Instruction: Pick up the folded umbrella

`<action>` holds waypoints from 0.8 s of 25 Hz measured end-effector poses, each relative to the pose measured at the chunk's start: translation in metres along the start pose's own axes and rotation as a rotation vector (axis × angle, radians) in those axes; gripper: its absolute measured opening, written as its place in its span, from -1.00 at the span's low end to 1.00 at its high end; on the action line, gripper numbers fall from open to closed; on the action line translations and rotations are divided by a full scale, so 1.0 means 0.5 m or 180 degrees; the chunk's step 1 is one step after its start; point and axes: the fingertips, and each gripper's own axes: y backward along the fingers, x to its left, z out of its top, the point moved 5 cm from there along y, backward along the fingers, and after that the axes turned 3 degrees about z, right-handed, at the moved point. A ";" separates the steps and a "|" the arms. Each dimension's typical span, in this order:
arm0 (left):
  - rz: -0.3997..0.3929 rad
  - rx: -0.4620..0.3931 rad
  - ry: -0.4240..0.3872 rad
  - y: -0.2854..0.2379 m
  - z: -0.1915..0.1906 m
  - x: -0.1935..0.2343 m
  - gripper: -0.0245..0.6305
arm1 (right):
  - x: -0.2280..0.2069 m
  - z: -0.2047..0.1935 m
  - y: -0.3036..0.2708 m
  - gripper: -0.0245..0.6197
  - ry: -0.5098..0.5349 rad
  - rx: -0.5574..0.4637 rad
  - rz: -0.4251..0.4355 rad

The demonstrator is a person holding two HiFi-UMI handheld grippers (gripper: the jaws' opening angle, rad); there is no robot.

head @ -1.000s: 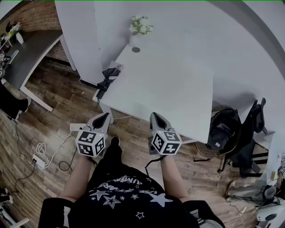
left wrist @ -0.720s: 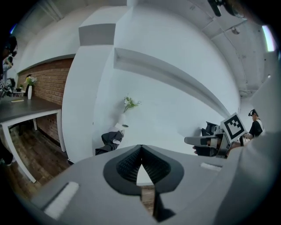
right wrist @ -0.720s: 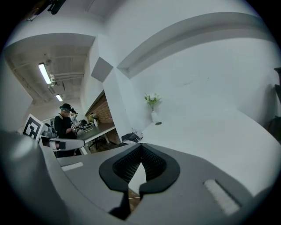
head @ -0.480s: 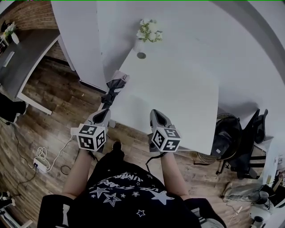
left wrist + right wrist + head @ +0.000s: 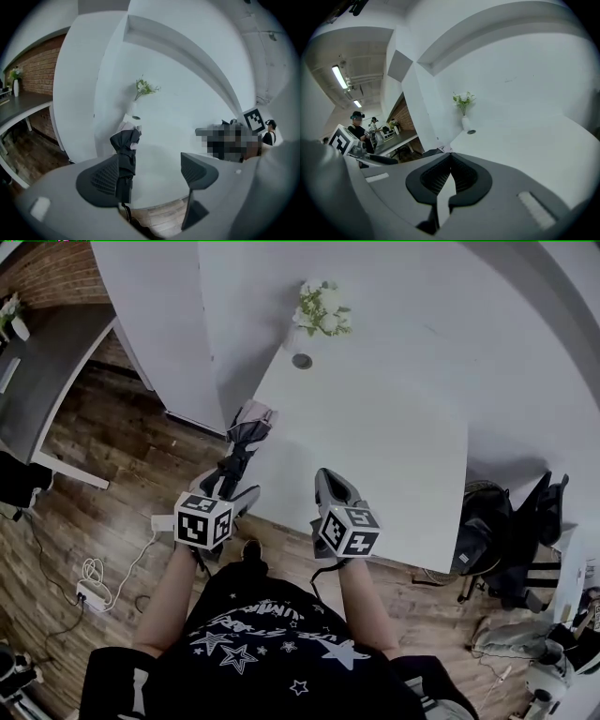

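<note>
White table (image 5: 375,451), folded umbrella (image 5: 246,427), wooden floor (image 5: 122,474)

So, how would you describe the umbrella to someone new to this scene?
Find the big white table against the wall. On its left edge, toward the near corner, lies the folded umbrella. It is the only dark, long bundle there; the vase of flowers stands at the far corner.

White counter (image 5: 394,437), plain, no pattern at all. There's the folded umbrella (image 5: 242,439): charcoal to black, with a pale pinkish-grey patch at its far end. Floor (image 5: 122,456) in brown wood planks, streaky grain. Shirt (image 5: 262,634) is black, scattered with white outlined stars. Flowers (image 5: 319,307) white and green, in a white vase (image 5: 131,111). Brick wall (image 5: 40,70) red-brown, pale mortar lines. Desk (image 5: 52,357), dark grey top.
</note>
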 end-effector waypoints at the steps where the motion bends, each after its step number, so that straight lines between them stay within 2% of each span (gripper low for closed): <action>1: -0.0007 0.0056 -0.0007 -0.011 0.001 0.005 0.34 | -0.002 -0.001 -0.007 -0.87 -0.0009 0.0013 -0.0012; 13: 0.0096 0.0767 -0.0128 -0.146 0.001 0.079 0.39 | -0.037 -0.001 -0.076 -0.87 -0.0134 0.0163 -0.0168; 20: 0.0084 0.0981 -0.0183 -0.195 -0.004 0.095 0.39 | -0.048 -0.005 -0.104 -0.87 -0.0210 0.0199 -0.0236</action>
